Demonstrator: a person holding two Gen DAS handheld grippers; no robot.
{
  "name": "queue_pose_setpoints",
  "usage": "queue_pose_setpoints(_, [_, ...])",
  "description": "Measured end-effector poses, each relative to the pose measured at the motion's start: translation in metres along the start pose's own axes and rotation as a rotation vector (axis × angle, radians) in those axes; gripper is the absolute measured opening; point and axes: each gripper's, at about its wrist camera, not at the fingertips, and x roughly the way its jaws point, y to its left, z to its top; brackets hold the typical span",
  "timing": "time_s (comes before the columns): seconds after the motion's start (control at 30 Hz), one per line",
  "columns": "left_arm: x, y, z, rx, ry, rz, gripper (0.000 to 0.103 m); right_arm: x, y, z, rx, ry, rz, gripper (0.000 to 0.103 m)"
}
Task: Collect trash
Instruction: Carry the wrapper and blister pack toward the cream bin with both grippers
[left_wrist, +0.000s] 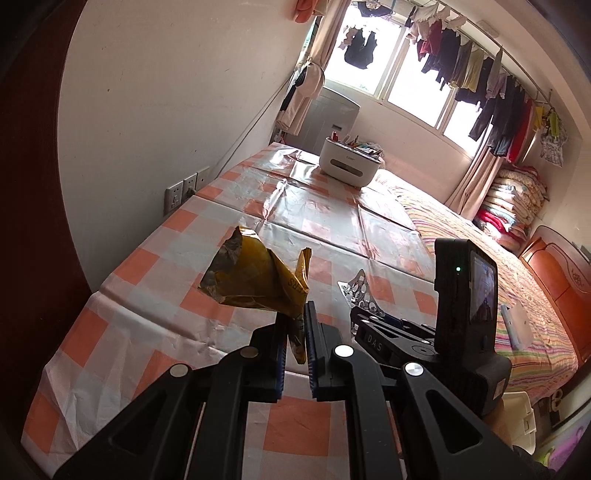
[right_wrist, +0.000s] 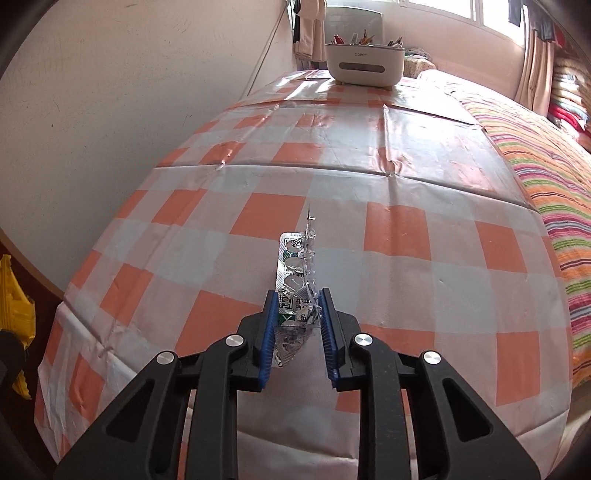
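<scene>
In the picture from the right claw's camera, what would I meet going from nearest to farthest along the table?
Right claw, shut on a silver pill pack → bare checked tablecloth → white box of pens at the far end → window.

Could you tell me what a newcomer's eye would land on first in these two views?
Probably the crumpled yellow wrapper, pinched in the left gripper above the orange-and-white checked tablecloth. Next, the silver blister pack, clamped in the right gripper low over the same cloth. Behind, a white organizer box sits at the table's far end.
</scene>
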Motion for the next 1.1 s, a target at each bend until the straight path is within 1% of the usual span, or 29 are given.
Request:
queue_pose_setpoints(0.17, [0.009, -0.02, -0.011, 0.037, 0.041, -0.029, 0.009, -0.033, -0.027, -0.023, -0.024, -0.031, 0.021, 0.021])
queue_pose_setpoints(0.27, [0.011, -0.037, -0.02, 0.074, 0.05, -0.041, 0.009, -0.051, -0.044, -0.039, -0.029, -0.045, 0.019, 0.021])
queue_pose_setpoints(0.57, [0.015, -0.092, -0.046, 0.189, 0.072, -0.113, 0.009, -0.09, -0.102, -0.074, 0.0, -0.097, -0.039, 0.021])
queue_pose_setpoints(0.73, [0.02, -0.117, -0.057, 0.241, 0.088, -0.143, 0.009, -0.101, -0.124, -0.083, 0.033, -0.119, -0.045, 0.021])
queue_pose_setpoints(1.1, [0.025, -0.152, -0.075, 0.294, 0.114, -0.187, 0.01, -0.135, -0.155, -0.096, 0.066, -0.187, -0.066, 0.021])
